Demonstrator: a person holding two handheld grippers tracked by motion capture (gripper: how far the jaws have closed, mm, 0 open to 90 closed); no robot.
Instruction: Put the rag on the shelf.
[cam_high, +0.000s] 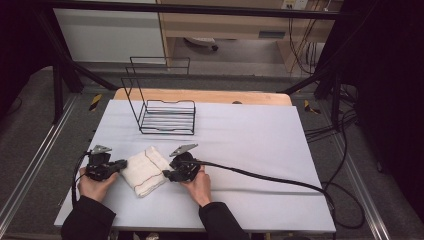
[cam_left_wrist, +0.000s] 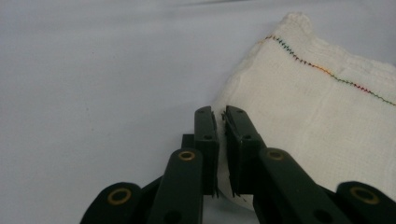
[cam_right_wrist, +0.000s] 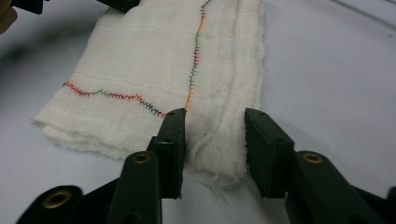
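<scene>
I see the folded white cloth (cam_high: 145, 171) lying on the table (cam_high: 240, 135) between my two grippers. My left gripper (cam_left_wrist: 222, 125) is pinched tight on its edge. My right gripper (cam_right_wrist: 214, 126) straddles a corner, jaws partly apart, pads not yet pressing. A wire rack (cam_high: 167, 117) stands well beyond both.

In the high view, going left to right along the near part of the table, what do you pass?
Left tongs → folded white cloth → right tongs → black cable trailing off to the right.
</scene>
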